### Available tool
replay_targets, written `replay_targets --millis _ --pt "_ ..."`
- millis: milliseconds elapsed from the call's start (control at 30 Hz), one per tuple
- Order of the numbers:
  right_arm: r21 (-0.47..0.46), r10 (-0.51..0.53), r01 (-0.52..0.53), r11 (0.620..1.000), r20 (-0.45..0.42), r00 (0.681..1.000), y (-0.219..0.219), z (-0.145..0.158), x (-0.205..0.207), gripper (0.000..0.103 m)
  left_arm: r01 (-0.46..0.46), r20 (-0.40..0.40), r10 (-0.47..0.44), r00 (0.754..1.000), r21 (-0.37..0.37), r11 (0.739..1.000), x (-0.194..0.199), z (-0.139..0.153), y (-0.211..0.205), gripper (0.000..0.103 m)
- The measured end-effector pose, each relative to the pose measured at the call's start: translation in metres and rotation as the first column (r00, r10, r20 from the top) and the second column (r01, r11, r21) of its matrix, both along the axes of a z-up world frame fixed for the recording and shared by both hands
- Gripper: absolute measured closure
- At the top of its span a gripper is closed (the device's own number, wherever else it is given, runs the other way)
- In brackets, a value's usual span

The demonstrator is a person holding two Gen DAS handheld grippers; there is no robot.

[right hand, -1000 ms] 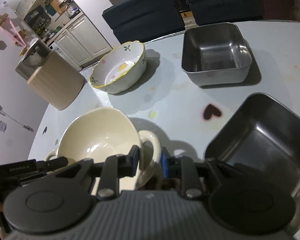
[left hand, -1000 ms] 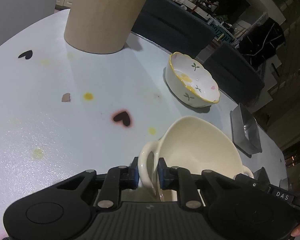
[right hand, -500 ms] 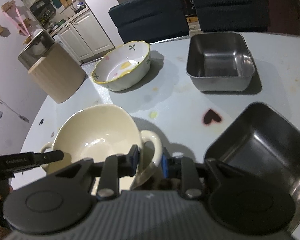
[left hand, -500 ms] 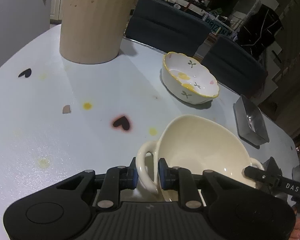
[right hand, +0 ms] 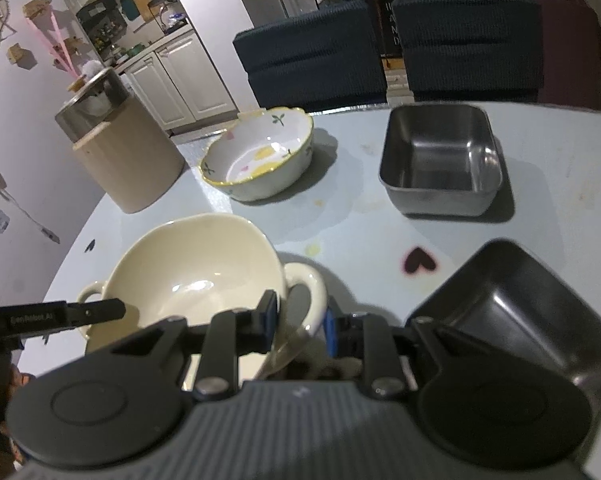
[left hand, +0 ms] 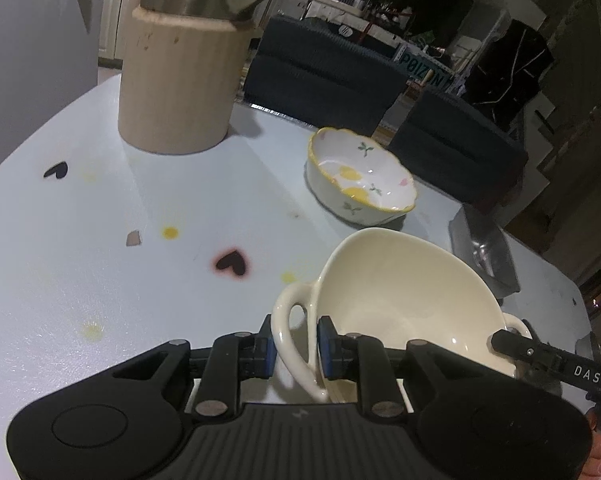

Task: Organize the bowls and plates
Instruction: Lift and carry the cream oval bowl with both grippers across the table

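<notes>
1. My left tongs (left hand: 296, 346) are clamped on one loop handle of the cream two-handled bowl (left hand: 400, 304), blue pads pressing either side of the handle.
2. My right tongs (right hand: 302, 322) grip the opposite handle of the same bowl (right hand: 196, 272) in the same way, so I hold the bowl by both handles, between the two tools.
3. The bowl sits tilted in both views, its open side turned away from me; I cannot tell whether its base touches the pale blue surface (left hand: 100, 260).
4. Beyond it stands the floral bowl with a yellow scalloped rim (left hand: 360, 178), upright on the surface and well apart from the cream bowl.
5. From the right wrist view, a square steel tray (right hand: 440, 160) stands to the right of the floral bowl, and a second, darker steel tray (right hand: 520, 312) lies just beside my right tongs.
6. A beige cylindrical container with a metal top (left hand: 180, 80) stands at the far left edge of the surface.
7. Dark heart-shaped marks (left hand: 230, 262) and small yellow spots dot the surface.
8. Two dark chairs (right hand: 312, 68) stand behind the far edge.
</notes>
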State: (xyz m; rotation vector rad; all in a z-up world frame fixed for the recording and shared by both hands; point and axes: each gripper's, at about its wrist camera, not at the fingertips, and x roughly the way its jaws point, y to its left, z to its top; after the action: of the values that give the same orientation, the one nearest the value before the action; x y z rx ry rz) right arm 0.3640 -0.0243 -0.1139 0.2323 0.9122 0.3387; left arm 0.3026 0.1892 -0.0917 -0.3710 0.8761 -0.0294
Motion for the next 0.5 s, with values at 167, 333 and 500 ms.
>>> replay_targets --millis 167,333,500 --pt "0.007 -0.004 0.003 1.0 0.034 0.999 -0.008 0.018 -0.017 0.075 0.014 0.048 -0.014 0.999 0.007 1.0 -0.02 0.019 -0.009 0.081" --pt "0.014 -0.024 0.023 1.0 0.064 0.998 -0.017 0.037 -0.045 0.075 0.037 0.086 -0.038 0.996 0.012 0.999 -0.046 0.037 -0.021 0.081" --pt "0.025 -0.046 0.044 0.999 0.083 0.996 -0.029 0.049 -0.076 0.075 0.075 0.123 -0.081 0.989 0.051 0.996 -0.073 0.052 -0.036 0.081"
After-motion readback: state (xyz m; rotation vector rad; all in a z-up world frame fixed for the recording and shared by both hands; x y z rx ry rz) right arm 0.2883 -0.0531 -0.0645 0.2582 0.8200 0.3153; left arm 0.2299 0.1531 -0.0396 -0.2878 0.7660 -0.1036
